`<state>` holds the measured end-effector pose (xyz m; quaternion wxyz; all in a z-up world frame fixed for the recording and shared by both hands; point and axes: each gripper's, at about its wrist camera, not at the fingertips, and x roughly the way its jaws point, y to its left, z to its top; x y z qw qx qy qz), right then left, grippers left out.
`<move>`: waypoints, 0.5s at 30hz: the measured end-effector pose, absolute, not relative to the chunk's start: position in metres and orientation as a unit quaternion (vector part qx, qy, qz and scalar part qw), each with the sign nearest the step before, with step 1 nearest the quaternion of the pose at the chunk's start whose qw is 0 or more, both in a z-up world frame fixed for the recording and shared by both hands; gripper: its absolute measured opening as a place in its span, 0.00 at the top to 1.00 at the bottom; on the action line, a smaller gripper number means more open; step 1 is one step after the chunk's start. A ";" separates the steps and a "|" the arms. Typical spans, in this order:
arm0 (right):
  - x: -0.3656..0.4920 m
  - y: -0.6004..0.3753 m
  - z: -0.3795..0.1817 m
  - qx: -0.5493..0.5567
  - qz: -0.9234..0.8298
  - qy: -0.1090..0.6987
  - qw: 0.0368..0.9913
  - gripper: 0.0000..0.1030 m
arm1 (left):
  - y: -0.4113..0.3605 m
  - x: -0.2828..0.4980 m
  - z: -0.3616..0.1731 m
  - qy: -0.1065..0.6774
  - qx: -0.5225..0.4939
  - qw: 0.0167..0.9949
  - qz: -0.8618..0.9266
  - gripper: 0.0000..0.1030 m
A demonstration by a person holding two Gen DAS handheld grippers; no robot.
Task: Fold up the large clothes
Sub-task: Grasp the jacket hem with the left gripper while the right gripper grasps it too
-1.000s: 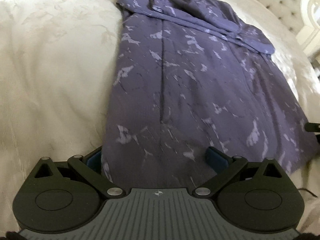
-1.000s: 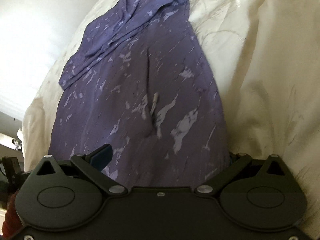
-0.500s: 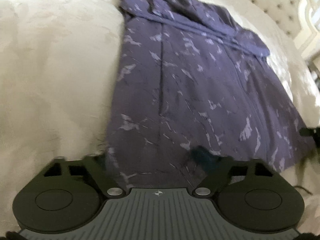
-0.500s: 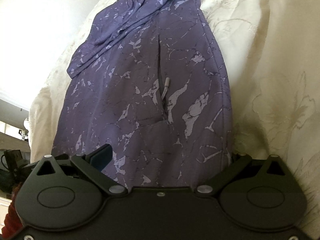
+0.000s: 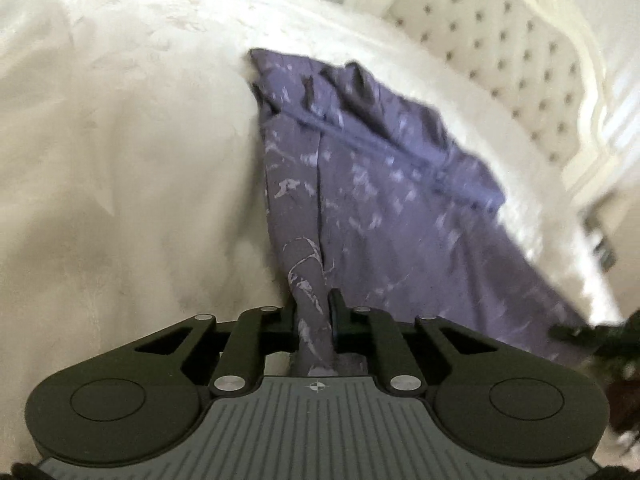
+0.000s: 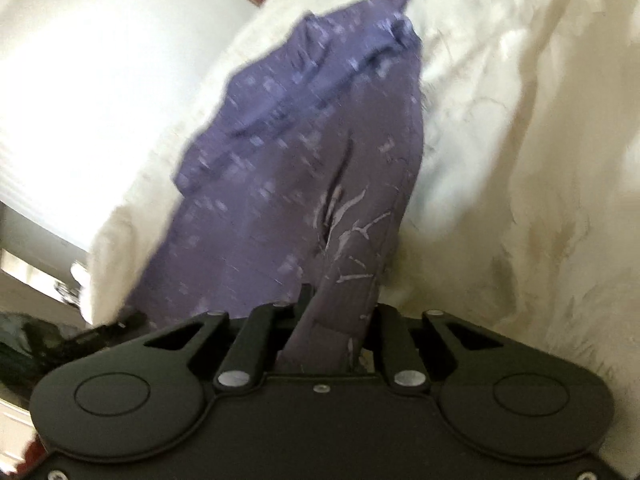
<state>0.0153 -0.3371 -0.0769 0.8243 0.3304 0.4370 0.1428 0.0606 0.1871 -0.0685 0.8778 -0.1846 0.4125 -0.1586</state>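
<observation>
A large purple garment (image 5: 380,184) with a pale marbled print lies lengthwise on a cream bedspread (image 5: 120,160). It also shows in the right wrist view (image 6: 304,152). My left gripper (image 5: 314,312) is shut on the garment's near hem at its left corner, and the cloth rises bunched between the jaws. My right gripper (image 6: 338,304) is shut on the near hem at the right corner in the same way. The far end with the sleeve and collar still rests on the bed. Both views are blurred.
A tufted cream headboard (image 5: 500,52) stands at the far right. The cream bedspread (image 6: 520,160) spreads wide beside the garment. Dark objects (image 6: 36,344) lie past the bed's edge at the lower left of the right wrist view.
Both grippers have gone from open around the hem to shut on it. Both have lifted the near hem off the bed, and the cameras now tilt up toward the headboard.
</observation>
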 end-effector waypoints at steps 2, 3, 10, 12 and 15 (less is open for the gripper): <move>0.015 -0.341 -0.069 0.345 0.154 0.414 0.828 0.82 | 0.193 0.063 -0.060 0.401 -0.209 0.877 -0.160 0.92; 0.015 -0.343 -0.063 0.350 0.160 0.401 0.832 0.82 | 0.196 0.065 -0.055 0.395 -0.221 0.877 -0.161 0.92; 0.037 -0.348 -0.026 0.378 0.176 0.330 0.847 0.82 | 0.206 0.092 -0.023 0.341 -0.279 0.880 -0.175 0.92; 0.048 -0.350 -0.019 0.383 0.177 0.316 0.850 0.82 | 0.206 0.105 -0.016 0.328 -0.287 0.882 -0.180 0.92; 0.065 -0.356 -0.009 0.391 0.177 0.291 0.855 0.82 | 0.202 0.123 -0.005 0.307 -0.287 0.890 -0.180 0.92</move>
